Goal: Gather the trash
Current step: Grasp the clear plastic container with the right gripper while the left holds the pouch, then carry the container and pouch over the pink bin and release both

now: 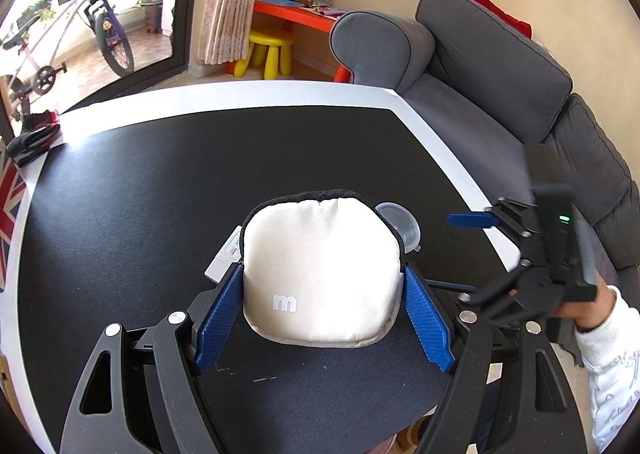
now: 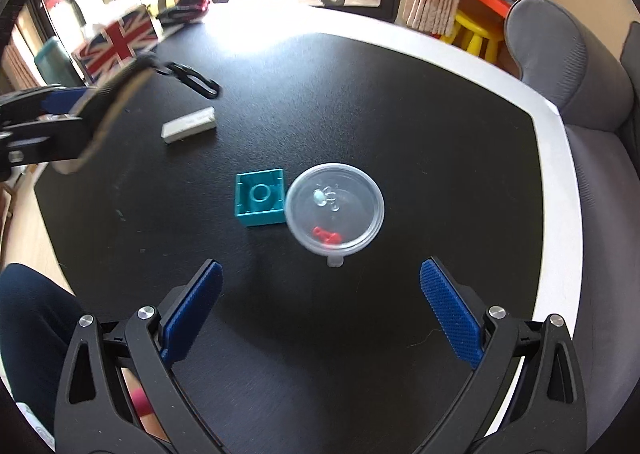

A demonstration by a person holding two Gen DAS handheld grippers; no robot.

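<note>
Holding the white pouch [image 1: 320, 274] up off the black table [image 1: 140, 194], the left gripper [image 1: 323, 318] is squeezing its sides — likely keeping it ready for the trash. The right gripper [image 2: 320, 314] is hovering wide open and empty over the lidded plastic cup [image 2: 335, 214] beside the teal block [image 2: 260, 203] — probably lining up for it.

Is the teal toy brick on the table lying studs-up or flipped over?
Flipped over. The right wrist view shows the teal brick with its hollow underside facing up: open walls and a round tube in the middle, no studs visible. It lies beside the clear lidded cup.
</note>
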